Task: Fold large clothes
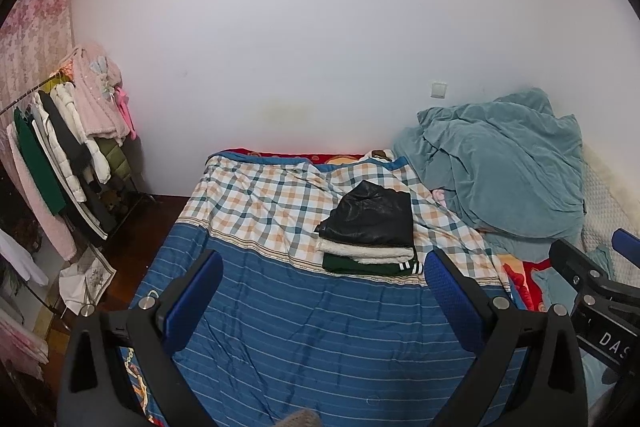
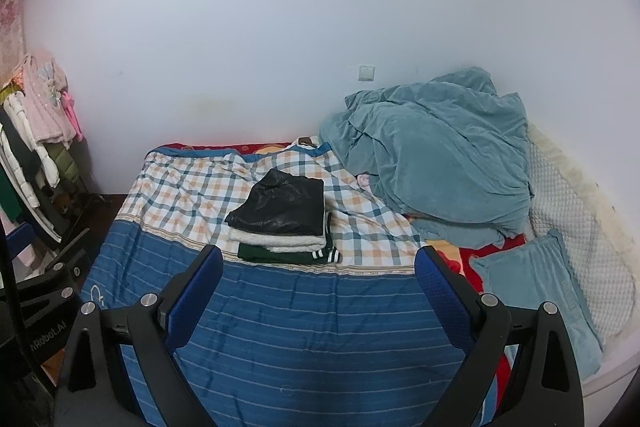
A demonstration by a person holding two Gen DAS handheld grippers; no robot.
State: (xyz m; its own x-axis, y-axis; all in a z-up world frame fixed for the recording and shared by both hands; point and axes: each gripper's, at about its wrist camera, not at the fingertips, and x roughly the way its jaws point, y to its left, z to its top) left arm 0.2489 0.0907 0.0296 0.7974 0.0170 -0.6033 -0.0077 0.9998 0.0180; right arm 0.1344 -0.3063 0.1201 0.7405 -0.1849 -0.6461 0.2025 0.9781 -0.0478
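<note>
Left wrist view: left gripper (image 1: pixel 324 281) fingers spread, holding nothing.
Right gripper (image 2: pixel 316 277): likewise released, hovering.
Folded stack (image 2: pixel 282 217): sitting mid-bed (image 2: pixel 280 327), far of both grippers, apparently finished.

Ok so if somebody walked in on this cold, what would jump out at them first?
Probably the neat stack of folded clothes in the middle of the bed, a shiny black garment on top of a white fleecy one and a dark green one. Behind it to the right a rumpled teal blanket is heaped against the wall. Both the left gripper and right gripper are open and empty above the blue striped cover.
</note>
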